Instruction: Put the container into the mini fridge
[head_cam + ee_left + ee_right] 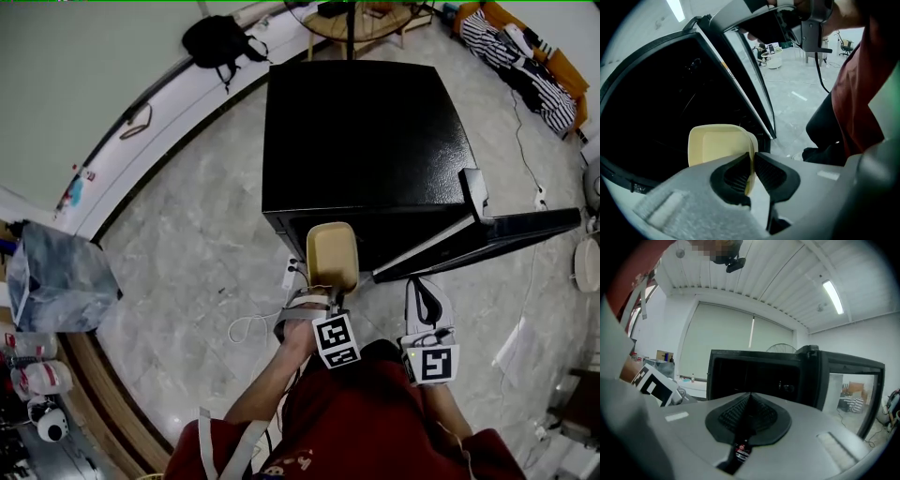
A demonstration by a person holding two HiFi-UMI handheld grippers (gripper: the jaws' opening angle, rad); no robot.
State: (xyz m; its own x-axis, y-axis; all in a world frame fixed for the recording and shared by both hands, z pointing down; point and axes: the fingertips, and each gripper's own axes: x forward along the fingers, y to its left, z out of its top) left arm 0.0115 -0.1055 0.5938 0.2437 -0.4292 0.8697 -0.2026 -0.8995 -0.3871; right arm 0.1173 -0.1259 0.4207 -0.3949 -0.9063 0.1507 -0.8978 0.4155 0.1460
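Observation:
A black mini fridge (pixel 361 141) stands on the floor with its door (pixel 497 230) swung open to the right. My left gripper (pixel 321 298) is shut on the rim of a cream, rounded-square container (pixel 332 255), held at the fridge's open front. In the left gripper view the container (pixel 717 143) sits before the dark fridge interior (pixel 656 103), and the left gripper (pixel 753 158) pinches its right edge. My right gripper (pixel 424 284) is shut and holds nothing, just below the open door. In the right gripper view that gripper (pixel 750 398) points level at the open fridge (pixel 757 376).
A black backpack (pixel 220 39) lies on the curved bench at the back. A grey-blue bag (pixel 61 272) stands at the left. A white cable (pixel 248 326) lies on the marble floor beside my left arm. A round table (pixel 361 19) is behind the fridge.

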